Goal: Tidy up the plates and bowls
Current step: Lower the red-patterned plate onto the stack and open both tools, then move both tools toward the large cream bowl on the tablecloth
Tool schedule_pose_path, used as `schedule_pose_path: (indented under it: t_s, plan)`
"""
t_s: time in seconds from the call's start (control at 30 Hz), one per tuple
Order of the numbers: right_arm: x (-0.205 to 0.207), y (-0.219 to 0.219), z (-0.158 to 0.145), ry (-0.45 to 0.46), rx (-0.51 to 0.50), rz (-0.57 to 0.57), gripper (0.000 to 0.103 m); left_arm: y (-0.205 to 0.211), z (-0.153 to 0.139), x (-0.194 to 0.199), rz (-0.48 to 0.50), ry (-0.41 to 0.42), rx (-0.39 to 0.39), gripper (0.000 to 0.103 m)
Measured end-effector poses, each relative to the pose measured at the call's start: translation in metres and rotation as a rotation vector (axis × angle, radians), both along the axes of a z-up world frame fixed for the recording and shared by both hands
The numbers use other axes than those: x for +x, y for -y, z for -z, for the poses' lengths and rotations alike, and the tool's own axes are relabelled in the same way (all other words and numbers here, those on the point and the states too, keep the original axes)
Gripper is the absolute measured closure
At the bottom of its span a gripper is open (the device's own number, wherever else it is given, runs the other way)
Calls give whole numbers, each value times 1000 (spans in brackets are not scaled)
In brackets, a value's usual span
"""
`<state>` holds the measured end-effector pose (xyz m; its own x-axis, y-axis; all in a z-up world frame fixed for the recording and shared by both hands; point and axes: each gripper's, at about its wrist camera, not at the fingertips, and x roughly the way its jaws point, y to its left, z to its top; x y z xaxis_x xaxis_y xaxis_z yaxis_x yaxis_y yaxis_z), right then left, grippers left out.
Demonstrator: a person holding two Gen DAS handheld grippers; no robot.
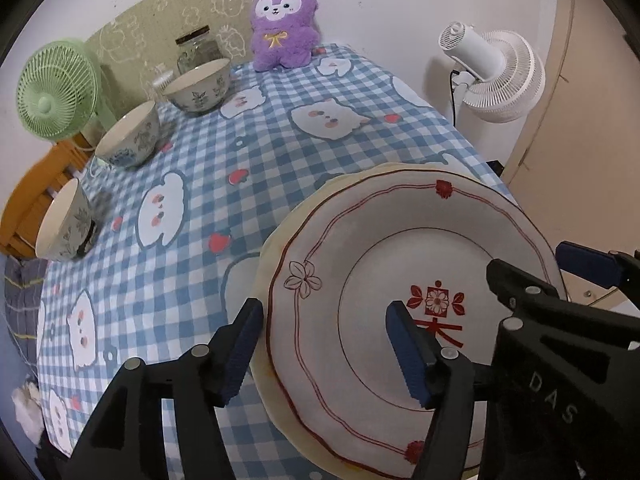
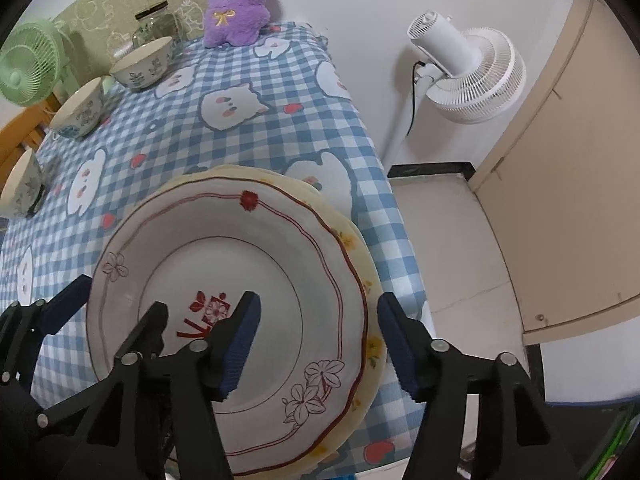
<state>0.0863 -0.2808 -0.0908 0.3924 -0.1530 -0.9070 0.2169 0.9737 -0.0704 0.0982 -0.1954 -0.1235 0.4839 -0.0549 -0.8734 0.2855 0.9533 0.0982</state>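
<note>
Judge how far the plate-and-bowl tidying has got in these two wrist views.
Done: the red-trimmed plate already lies on the yellow-flowered plate, so the plates are stacked. In hand: nothing is gripped; the left gripper and right gripper are open, straddling opposite rims of the stack. Left: three bowls, the far bowl, the middle bowl and the near bowl, stand apart along the tablecloth's left edge, unstacked.

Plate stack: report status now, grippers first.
Left gripper open, straddling left rim. Right gripper open, straddling right rim. White red-trimmed scalloped plate sits on cream plate, near table edge. Three patterned bowls unstacked, far left.
</note>
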Motion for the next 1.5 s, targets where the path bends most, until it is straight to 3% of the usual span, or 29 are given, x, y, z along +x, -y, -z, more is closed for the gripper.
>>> schedule_pose_path:
  t_s: [0.23, 0.73, 1.13, 1.37, 1.5]
  plan:
    - [8, -2, -26, 26, 21, -61, 36, -4, -18, 5, -33, -7, -44, 30]
    - [38, -19, -96, 125, 17, -162, 29, -31, -85, 23, -158, 110, -102, 19]
    - [47, -68, -124, 176, 12, -205, 28, -75, -109, 28, -220, 99, -148, 19]
    - [54, -104, -136, 195, 15, -167, 23, -114, -120, 36, -208, 90, -159, 19]
    - [60, -129, -139, 214, 11, -146, 18, -140, -127, 42, -212, 112, -138, 11]
